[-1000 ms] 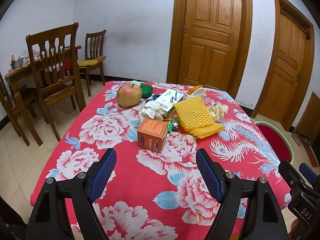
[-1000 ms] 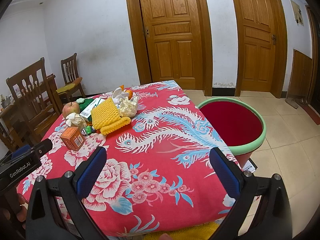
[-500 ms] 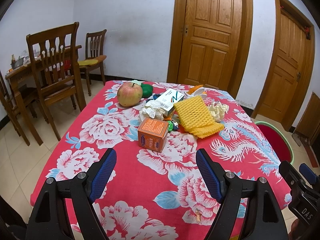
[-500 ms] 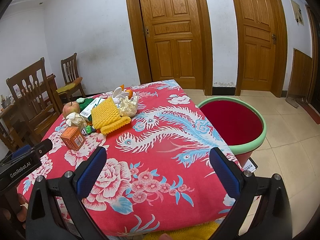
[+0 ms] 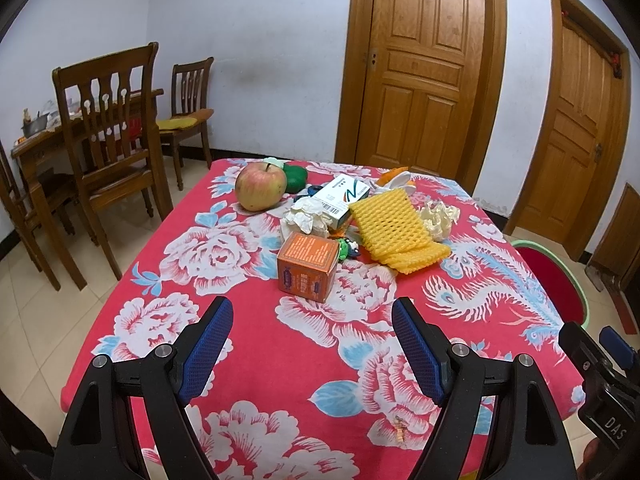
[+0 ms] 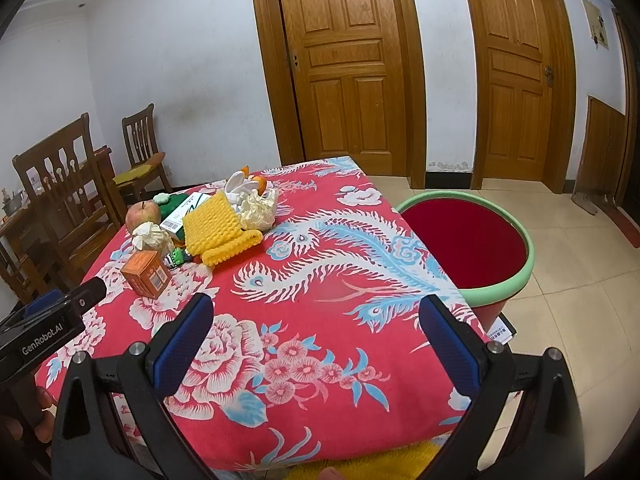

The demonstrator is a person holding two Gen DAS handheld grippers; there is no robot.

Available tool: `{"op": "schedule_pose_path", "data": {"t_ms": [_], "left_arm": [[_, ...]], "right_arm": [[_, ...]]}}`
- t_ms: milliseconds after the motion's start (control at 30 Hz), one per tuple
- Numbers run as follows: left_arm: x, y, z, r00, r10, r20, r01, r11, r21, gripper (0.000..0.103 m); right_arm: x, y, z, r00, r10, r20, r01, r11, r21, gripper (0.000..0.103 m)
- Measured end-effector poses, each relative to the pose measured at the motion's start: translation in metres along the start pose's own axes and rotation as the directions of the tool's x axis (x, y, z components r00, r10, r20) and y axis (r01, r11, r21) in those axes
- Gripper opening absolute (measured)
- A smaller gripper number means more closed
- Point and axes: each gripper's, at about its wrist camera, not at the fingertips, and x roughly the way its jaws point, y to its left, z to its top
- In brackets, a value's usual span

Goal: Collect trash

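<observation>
Your left gripper [image 5: 308,322] hangs wide and empty short of the orange box [image 5: 307,266], nearest of the trash heaped mid-table. Your right gripper [image 6: 316,320] is likewise wide beside the red bin [image 6: 468,240]. Collection has probably not begun; next, reach forward.

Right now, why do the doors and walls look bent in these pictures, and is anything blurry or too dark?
Left wrist view: the fisheye lens bows the door frame and blackens the corners; the orange box and apple are sharp under even indoor light. Right wrist view: same curving at the edges; the red bin is clear, with soft shadows and no strong glare.
</observation>
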Motion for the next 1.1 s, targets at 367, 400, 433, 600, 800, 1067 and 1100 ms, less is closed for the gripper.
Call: {"op": "schedule_pose_path", "data": {"t_ms": [367, 400, 433, 600, 800, 1067, 1100], "left_arm": [[0.008, 0.005, 0.004, 1.0, 0.023, -0.011, -0.023, 1.0, 0.007, 0.082], [0.009, 0.005, 0.006, 1.0, 0.026, -0.011, -0.026, 1.0, 0.008, 0.082], [0.011, 0.006, 0.008, 0.999, 0.031, -0.012, -0.031, 0.999, 0.012, 0.082], [0.022, 0.011, 0.018, 0.999, 0.05, -0.017, -0.05, 0.998, 0.029, 0.082], [0.043, 0.016, 0.03, 0.997, 0.06, -0.05, -0.058, 0.997, 0.049, 0.082], [0.065, 0.013, 0.043, 0.996, 0.029, -0.086, -0.022, 0.996, 0.084, 0.082], [0.069, 0.012, 0.045, 0.995, 0.023, -0.093, -0.014, 0.996, 0.09, 0.082]], "right_arm": [[0.005, 0.0, 0.004, 1.0, 0.006, 0.0, -0.006, 1.0, -0.01, 0.102], [0.006, -0.001, 0.006, 1.0, 0.007, 0.001, -0.007, 1.0, -0.014, 0.102], [0.008, -0.001, 0.009, 1.0, 0.008, 0.002, -0.007, 1.0, -0.018, 0.102], [0.018, 0.001, 0.02, 1.0, 0.006, 0.003, -0.006, 0.999, -0.053, 0.102], [0.04, 0.0, 0.039, 0.998, 0.051, -0.041, -0.053, 0.998, -0.046, 0.102], [0.063, 0.01, 0.054, 0.995, 0.078, -0.065, -0.082, 0.995, -0.05, 0.102], [0.065, 0.01, 0.054, 0.994, 0.08, -0.068, -0.083, 0.996, -0.042, 0.102]]}}
